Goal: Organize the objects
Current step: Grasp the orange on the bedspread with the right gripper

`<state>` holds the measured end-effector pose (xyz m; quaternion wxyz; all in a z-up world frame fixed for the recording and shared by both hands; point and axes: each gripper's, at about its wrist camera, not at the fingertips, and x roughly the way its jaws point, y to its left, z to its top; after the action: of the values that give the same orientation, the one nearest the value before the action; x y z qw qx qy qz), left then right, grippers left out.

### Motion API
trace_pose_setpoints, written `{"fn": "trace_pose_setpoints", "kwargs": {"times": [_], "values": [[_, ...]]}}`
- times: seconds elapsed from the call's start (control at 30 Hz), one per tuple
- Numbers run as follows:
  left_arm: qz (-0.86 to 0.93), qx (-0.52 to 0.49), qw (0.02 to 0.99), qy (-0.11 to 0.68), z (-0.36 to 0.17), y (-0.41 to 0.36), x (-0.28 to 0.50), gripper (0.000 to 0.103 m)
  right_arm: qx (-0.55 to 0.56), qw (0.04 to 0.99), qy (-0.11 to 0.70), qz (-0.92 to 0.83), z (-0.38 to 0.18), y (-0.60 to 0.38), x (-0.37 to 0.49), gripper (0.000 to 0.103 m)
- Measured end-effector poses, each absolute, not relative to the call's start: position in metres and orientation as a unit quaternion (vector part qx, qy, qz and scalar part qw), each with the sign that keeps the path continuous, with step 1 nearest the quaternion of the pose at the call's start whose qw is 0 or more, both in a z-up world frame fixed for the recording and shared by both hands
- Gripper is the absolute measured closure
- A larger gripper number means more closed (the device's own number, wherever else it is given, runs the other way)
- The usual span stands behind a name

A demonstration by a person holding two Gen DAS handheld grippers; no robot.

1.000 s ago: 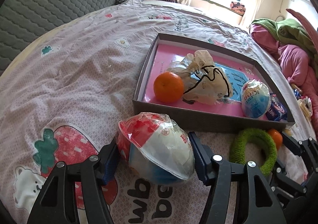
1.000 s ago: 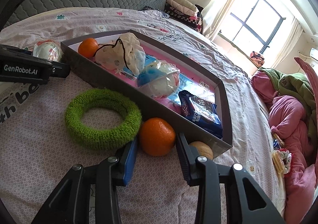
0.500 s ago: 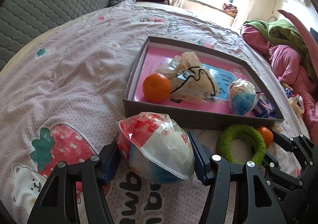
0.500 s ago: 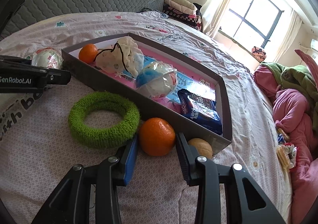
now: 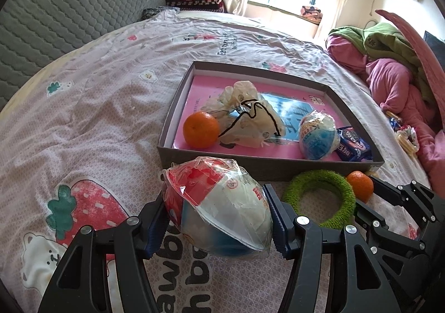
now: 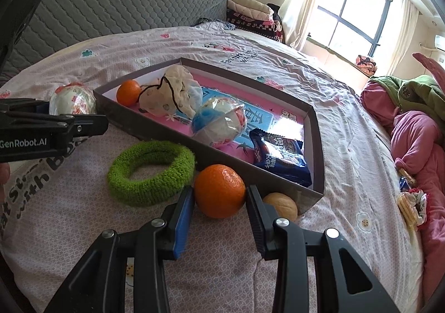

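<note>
Shallow grey box (image 5: 267, 167) with a pink floor sits on the printed bedspread (image 5: 83, 107). Inside it: an orange (image 5: 200, 130), a crumpled drawstring bag (image 5: 247, 118), a wrapped blue-white ball (image 5: 318, 135) and a dark blue biscuit packet (image 5: 351, 143). Outside the box's near wall: a green fuzzy ring (image 6: 151, 172) and a walnut (image 6: 281, 204) at the corner. The near wall stands between both grippers and the box floor.

Left gripper (image 5: 219, 218) clamps a plastic-wrapped ball (image 5: 219, 204), red-white wrap with blue showing underneath, just short of the box's near wall.

Right gripper (image 6: 219, 201) grips a second orange (image 6: 219, 190), pads pressed on both sides, beside the ring and touching the box wall; skin glossy, evenly orange.
</note>
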<state>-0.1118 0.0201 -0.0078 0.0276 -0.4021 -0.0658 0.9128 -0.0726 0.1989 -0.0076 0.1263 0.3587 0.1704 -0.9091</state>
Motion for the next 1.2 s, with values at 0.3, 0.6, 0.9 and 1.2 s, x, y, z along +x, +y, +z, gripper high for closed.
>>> {"fn": "trace_pose_setpoints", "kwargs": {"times": [0.3,0.6,0.9,1.2], "values": [[0.917,-0.393,0.029,-0.058,0.000,0.023,-0.107,0.039,0.355,0.134,0.120,-0.917,0.004,0.214,-0.072,0.064],[0.922,-0.383,0.029,-0.055,0.008,0.024,-0.103,0.039,0.341,0.137,0.104,-0.924,0.013,0.219,-0.071,0.064],[0.928,-0.369,0.033,-0.044,0.019,0.032,-0.102,0.039,0.320,0.144,0.100,-0.931,0.024,0.220,-0.067,0.064],[0.932,-0.360,0.042,-0.033,0.022,0.043,-0.109,0.039,0.297,0.156,0.077,-0.939,0.036,0.224,-0.068,0.064]]}}
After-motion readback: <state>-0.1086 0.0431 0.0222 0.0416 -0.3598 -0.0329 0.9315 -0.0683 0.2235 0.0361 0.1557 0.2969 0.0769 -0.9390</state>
